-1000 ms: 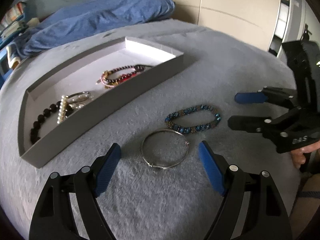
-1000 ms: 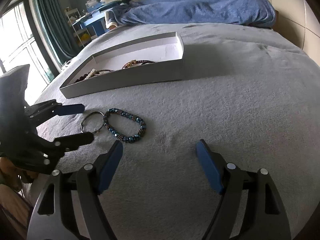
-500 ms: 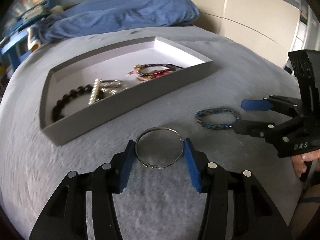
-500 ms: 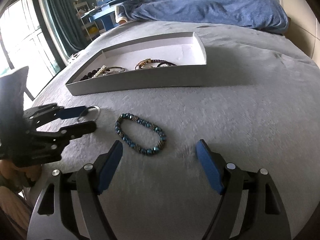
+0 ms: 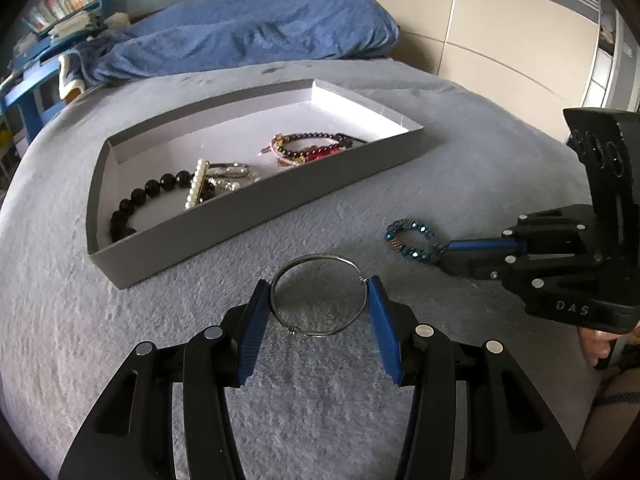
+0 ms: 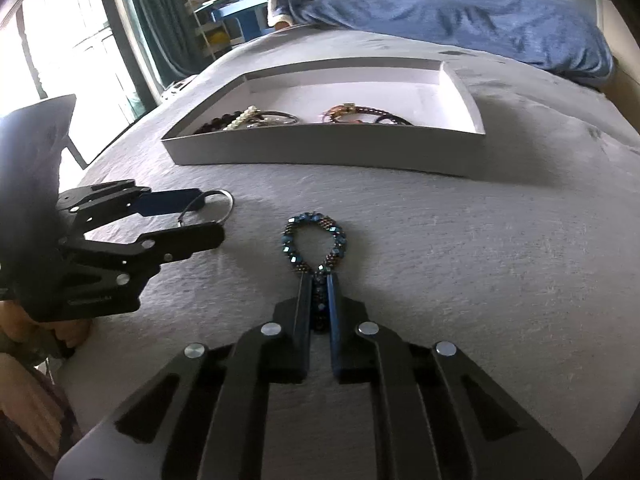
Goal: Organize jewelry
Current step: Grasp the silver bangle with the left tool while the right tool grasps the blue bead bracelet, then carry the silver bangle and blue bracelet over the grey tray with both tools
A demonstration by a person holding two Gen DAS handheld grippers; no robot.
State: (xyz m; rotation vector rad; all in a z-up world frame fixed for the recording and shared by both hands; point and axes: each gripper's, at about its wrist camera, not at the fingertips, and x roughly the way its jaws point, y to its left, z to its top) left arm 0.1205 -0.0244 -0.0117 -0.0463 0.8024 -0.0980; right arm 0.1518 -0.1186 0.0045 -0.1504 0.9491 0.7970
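Observation:
A silver wire bangle [image 5: 318,295] lies on the grey bedspread, and my left gripper [image 5: 318,292] is shut on it, one blue pad against each side. The bangle also shows in the right wrist view [image 6: 212,206]. My right gripper [image 6: 319,280] is shut on a blue beaded bracelet [image 6: 316,236], squeezing it into a loop that sticks out ahead of the pads. That bracelet shows in the left wrist view [image 5: 412,238]. A grey tray [image 5: 248,216] behind them holds a black bead bracelet [image 5: 152,196], a pearl piece [image 5: 197,184] and a red and dark bracelet [image 5: 312,146].
A blue duvet [image 5: 248,36] is bunched at the head of the bed. A beige wall [image 5: 500,28] stands to the right. A window and curtain [image 6: 120,40] are to the left of the bed, with a blue shelf [image 6: 240,8] of books behind.
Both grippers went from wide open to shut. The left closed on the silver bangle. The right moved up to the blue beaded bracelet and closed on it, pinching it narrow.

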